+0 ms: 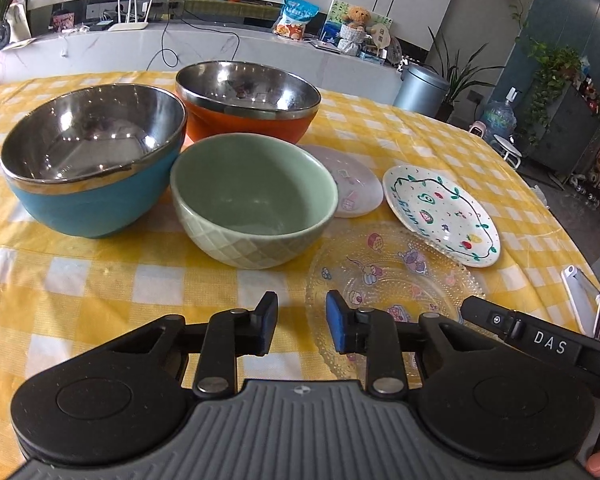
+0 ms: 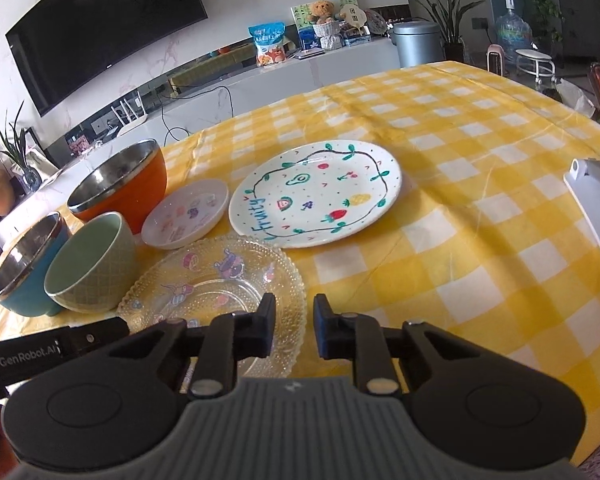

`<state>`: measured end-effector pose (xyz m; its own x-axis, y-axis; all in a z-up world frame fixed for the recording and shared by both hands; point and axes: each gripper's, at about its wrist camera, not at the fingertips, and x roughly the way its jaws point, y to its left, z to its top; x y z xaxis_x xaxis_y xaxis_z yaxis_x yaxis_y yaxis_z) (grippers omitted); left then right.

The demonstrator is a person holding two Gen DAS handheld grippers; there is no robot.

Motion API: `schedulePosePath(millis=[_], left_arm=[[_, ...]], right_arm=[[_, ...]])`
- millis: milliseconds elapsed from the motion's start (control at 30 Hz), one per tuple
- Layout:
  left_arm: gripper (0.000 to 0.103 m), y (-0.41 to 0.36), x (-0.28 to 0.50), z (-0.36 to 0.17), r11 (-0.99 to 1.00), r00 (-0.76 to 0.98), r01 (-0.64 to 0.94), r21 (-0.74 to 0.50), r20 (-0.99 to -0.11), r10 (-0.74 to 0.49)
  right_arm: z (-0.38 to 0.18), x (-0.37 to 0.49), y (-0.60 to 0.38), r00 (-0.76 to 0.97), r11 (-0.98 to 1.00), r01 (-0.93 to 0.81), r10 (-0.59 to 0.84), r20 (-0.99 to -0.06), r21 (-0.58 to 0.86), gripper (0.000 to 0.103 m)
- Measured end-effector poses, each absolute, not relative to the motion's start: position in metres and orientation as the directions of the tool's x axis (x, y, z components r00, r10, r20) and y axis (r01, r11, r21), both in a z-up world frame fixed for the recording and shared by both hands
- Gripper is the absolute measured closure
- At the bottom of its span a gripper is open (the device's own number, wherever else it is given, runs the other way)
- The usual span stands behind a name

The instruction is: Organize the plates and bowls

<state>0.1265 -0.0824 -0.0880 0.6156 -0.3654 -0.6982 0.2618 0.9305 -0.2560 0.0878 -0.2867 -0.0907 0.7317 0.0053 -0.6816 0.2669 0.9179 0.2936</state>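
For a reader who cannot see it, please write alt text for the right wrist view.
Three plates lie on a yellow checked tablecloth: a clear glass plate nearest, a small white saucer, a fruit-painted plate. Three bowls stand left: green, blue, orange. The right gripper holds nothing, jaws slightly apart.

A tabletop [image 2: 440, 152] draped in a yellow-and-white checked cloth carries three bowls and three plates. A blue steel-lined bowl [image 1: 92, 160], an orange steel-lined bowl [image 1: 248, 100] and a pale green ceramic bowl [image 1: 254, 200] cluster together. Beside them lie a small white saucer [image 2: 186, 218], a white plate lettered "Fruity" [image 2: 316, 198] and a clear glass plate [image 2: 216, 280] with cartoon figures. A white phone stand [image 2: 592, 208] sits near the edge.
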Motion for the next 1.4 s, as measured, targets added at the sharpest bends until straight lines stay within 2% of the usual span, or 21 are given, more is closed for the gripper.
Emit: schedulePosePath(millis=[67, 133, 467, 767, 1067, 1400], left_arm=[[0.075, -0.084, 0.127, -0.089, 0.924, 0.608, 0.272, -0.27, -0.696, -0.382], [0.084, -0.085, 0.128, -0.09, 0.912, 0.595, 0.285, -0.296, -0.691, -0.411], [0.086, -0.085, 0.118, -0.082, 0.92, 0.611, 0.294, -0.258, -0.69, -0.389], [0.087, -0.057, 0.093, -0.07, 0.931, 0.635, 0.272, -0.243, -0.682, -0.363], [0.087, -0.003, 0.071, -0.059, 0.949, 0.664, 0.185, -0.256, -0.679, -0.312], [0.087, 0.064, 0.062, -0.054, 0.961, 0.685, 0.05, -0.272, -0.691, -0.232]], right_arm=[[-0.091, 0.088, -0.287, 0.734, 0.914, 0.269, 0.011, -0.68, 0.305, 0.089], [-0.092, 0.088, -0.287, 0.735, 0.911, 0.272, 0.011, -0.678, 0.31, 0.089], [-0.086, 0.08, -0.286, 0.734, 0.907, 0.28, 0.009, -0.679, 0.316, 0.093], [-0.076, 0.061, -0.265, 0.72, 0.906, 0.245, 0.069, -0.691, 0.346, 0.093], [-0.064, 0.044, -0.218, 0.711, 0.914, 0.15, 0.166, -0.683, 0.378, 0.095], [-0.055, 0.064, -0.156, 0.68, 0.918, 0.03, 0.271, -0.681, 0.395, 0.095]])
